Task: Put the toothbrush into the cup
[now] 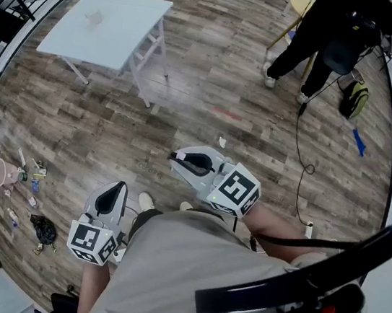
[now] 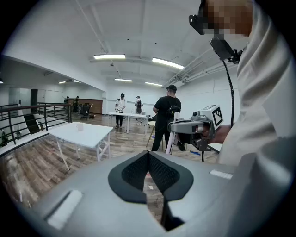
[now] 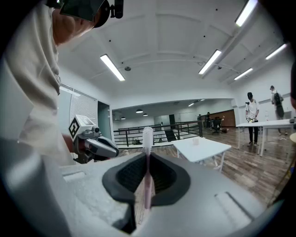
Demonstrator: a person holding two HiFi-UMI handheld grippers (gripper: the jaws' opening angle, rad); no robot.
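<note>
**Right gripper** (image 3: 147, 159): jaws clenched on a pink toothbrush (image 3: 147, 139), which stands upright with its head above the pads.
**Left gripper** (image 2: 149, 157): jaws pressed together, nothing between them.
**Marker cube** (image 1: 237, 190): black-and-white square code, no readable words.
**Pink cup** (image 1: 5, 172): on the floor at 9 o'clock from the left gripper, well apart from the toothbrush, among small litter (image 1: 35, 183).
**Floor** (image 1: 191, 93): grey-brown wood planks.
**White table** (image 1: 109, 26): at 11 o'clock.
**Person in black** (image 1: 331, 30): at 1 o'clock.
**Strip lights** (image 2: 109, 56): on a white ceiling.
</note>
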